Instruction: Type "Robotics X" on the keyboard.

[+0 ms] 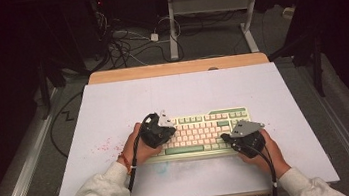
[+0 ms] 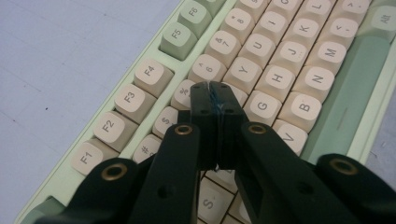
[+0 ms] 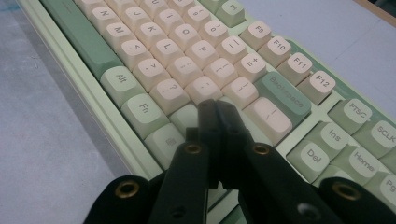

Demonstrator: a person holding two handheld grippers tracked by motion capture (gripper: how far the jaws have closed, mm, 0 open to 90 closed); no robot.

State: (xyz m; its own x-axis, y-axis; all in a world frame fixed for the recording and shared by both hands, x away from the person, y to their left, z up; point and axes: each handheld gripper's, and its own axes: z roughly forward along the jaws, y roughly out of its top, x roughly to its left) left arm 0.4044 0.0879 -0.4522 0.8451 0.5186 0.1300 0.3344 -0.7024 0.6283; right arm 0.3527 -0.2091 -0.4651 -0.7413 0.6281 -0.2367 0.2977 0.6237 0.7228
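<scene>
Keyboard: I see a pale green keyboard (image 1: 207, 132) with cream keys, low centre of the high view, flat on the white worktop (image 1: 113, 105).
Left gripper (image 2: 215, 95): my jaws pressed together, empty, tips over the number row near 5.
Right gripper (image 3: 215, 109): jaws closed, empty, tips by the Enter area.

Keyboard (image 1: 207, 132) beneath both claws, bare white board (image 1: 171, 91) open beyond and beside it

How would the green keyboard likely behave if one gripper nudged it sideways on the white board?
The keyboard looks like a rigid slab lying flat, so it would probably slide, not tip. Pushed at one end, it may pivot. Its raised keycaps could depress if pressed.
</scene>
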